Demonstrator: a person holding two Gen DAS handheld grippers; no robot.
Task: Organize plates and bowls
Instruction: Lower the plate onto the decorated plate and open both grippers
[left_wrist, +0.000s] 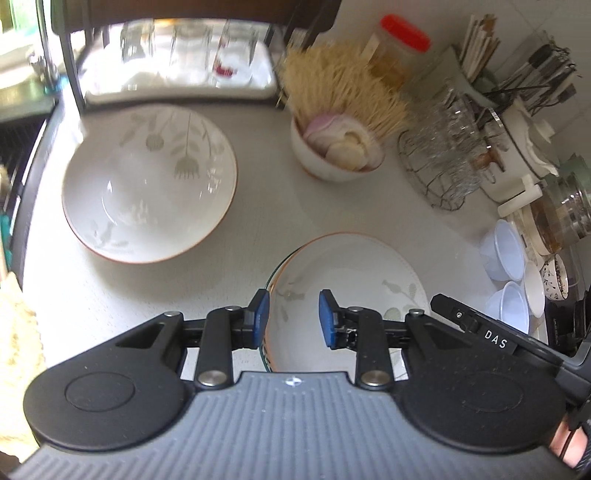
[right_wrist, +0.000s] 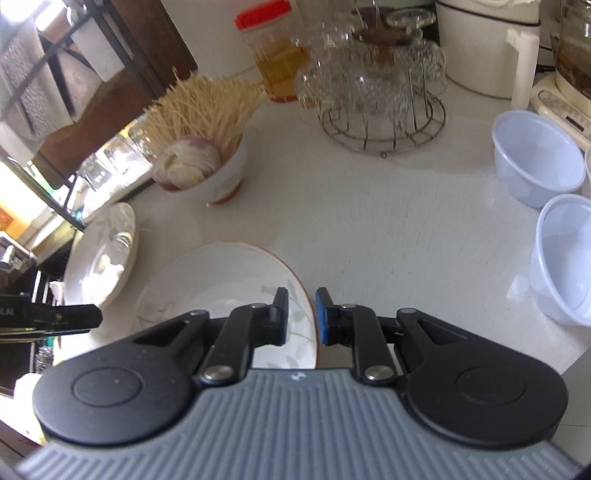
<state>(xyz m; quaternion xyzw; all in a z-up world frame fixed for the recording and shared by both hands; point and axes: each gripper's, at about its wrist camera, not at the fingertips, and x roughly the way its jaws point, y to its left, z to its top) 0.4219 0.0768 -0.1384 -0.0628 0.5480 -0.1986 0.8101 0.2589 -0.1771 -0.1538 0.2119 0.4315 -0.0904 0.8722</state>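
Note:
A large white floral bowl (left_wrist: 147, 184) with an orange rim sits on the white counter at the left; it also shows in the right wrist view (right_wrist: 101, 254). A white floral plate (left_wrist: 351, 273) lies near the front, on top of another dish whose green edge peeks out at its left. My left gripper (left_wrist: 293, 319) is open, its fingers straddling the plate's left rim. In the right wrist view my right gripper (right_wrist: 301, 317) straddles the right rim of the same plate (right_wrist: 221, 280) with a narrow gap between the pads. The right gripper's body shows in the left view (left_wrist: 480, 328).
A small bowl with onion and a bundle of sticks (left_wrist: 336, 147) stands behind. A wire rack of glasses (right_wrist: 380, 96), a red-lidded jar (right_wrist: 273, 48), plastic bowls (right_wrist: 535, 158) and appliances crowd the right. A dish rack (left_wrist: 177, 59) is at the back left.

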